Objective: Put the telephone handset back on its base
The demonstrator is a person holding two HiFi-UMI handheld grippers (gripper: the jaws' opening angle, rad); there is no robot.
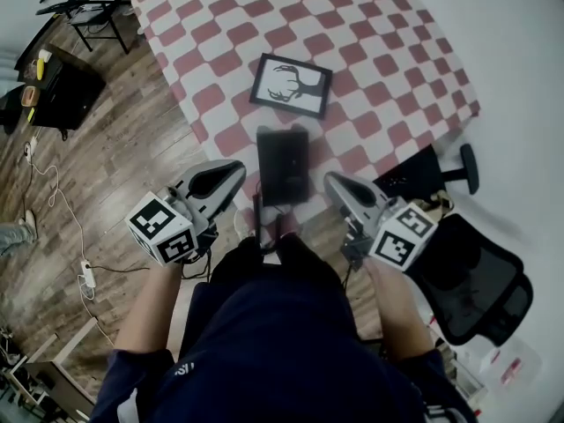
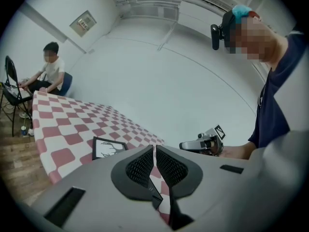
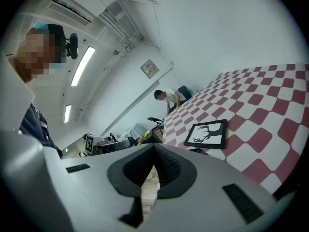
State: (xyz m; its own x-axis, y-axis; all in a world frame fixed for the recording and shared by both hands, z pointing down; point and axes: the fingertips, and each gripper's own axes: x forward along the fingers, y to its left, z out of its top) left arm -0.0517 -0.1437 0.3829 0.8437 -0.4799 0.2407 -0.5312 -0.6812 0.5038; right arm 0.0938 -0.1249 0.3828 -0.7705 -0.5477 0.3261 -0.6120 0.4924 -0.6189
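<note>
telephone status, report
Left gripper and right gripper shut, empty. Telephone at near edge of table, untouched. Framed picture beyond it, not in the way.

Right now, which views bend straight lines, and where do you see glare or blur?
Head view: even light, the checkered tablecloth sharp, only mild bending at the edges. Left gripper view: strong fisheye with a dark round border; the shut left claw is sharp. Right gripper view: same fisheye; the ceiling lamp glares.
</note>
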